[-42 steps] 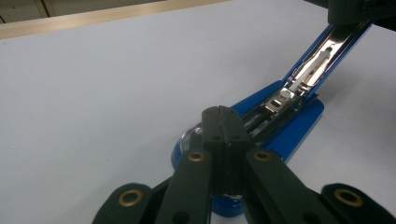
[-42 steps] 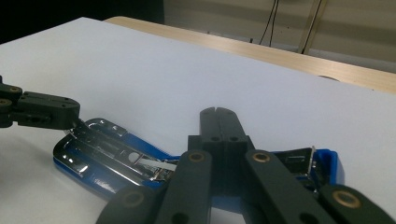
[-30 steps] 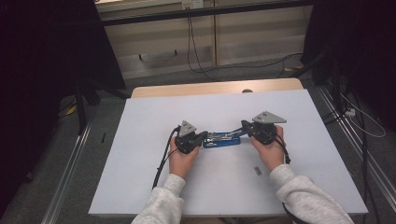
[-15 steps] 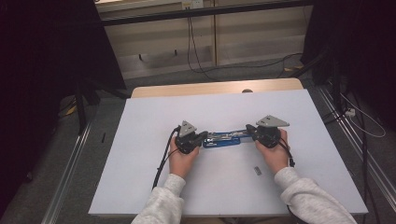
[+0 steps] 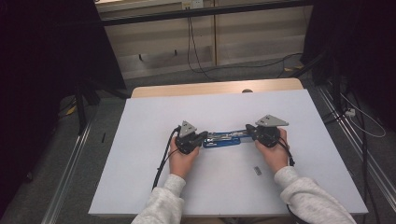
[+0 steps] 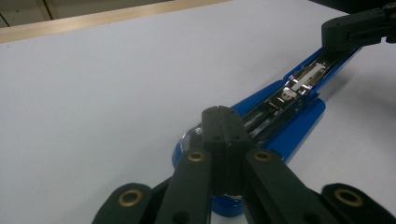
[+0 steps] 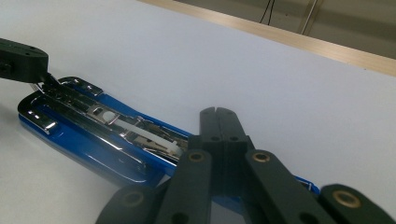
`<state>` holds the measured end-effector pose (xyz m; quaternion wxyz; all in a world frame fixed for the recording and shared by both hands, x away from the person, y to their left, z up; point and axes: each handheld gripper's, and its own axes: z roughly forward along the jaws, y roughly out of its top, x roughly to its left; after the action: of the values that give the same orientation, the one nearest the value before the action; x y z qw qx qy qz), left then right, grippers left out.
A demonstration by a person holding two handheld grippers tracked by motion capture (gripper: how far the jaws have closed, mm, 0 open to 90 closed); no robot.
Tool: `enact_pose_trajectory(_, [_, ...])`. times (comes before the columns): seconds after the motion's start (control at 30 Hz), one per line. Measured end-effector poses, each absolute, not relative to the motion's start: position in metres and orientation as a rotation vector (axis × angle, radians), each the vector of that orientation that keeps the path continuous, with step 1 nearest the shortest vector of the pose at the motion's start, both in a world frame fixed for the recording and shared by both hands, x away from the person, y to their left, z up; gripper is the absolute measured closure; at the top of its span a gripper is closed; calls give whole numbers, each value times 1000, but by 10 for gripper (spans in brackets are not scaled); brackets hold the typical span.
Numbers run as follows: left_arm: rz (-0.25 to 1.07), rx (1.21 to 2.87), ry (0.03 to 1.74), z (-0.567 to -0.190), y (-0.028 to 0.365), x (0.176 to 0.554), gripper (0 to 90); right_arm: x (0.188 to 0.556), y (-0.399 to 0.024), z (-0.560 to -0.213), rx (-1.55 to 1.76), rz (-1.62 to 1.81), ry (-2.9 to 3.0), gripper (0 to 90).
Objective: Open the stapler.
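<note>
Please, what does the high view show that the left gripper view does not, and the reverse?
High view adds: the person's left hand, right hand, and a small grey piece on the white table. Left gripper view adds, close up: the metal staple channel, and the left gripper shut. Shared: the blue stapler lying open, the right gripper at its other end.

We hold the left claw and right claw low, tips pointing inward toward each other. Jaws of both are pressed fully together. Both forearms, in grey sleeves, angle in from the near edge, hands wrapped around the claw bodies.
</note>
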<state>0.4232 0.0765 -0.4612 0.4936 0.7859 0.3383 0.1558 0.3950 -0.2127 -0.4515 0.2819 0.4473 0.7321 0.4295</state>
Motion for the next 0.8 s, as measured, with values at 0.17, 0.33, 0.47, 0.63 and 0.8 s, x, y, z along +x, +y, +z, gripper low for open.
enact_pose_trajectory(0.17, [385, 1910, 815, -461, 76, 423, 900, 395, -212, -451, 1201, 1157, 1962, 900])
enact_pose_trajectory(0.33, [367, 1859, 810, -459, 78, 422, 900, 395, -209, -450, 1180, 1165, 1983, 900])
enact_pose_trajectory(0.47, [355, 1853, 813, -458, 78, 423, 900, 395, -206, -447, 1169, 1170, 1992, 900])
enact_pose_trajectory(0.63, [332, 1846, 817, -457, 78, 422, 849, 394, -203, -442, 1148, 1176, 2003, 900])
enact_pose_trajectory(0.8, [343, 1839, 821, -454, 79, 422, 763, 393, -203, -441, 1149, 1177, 2009, 879])
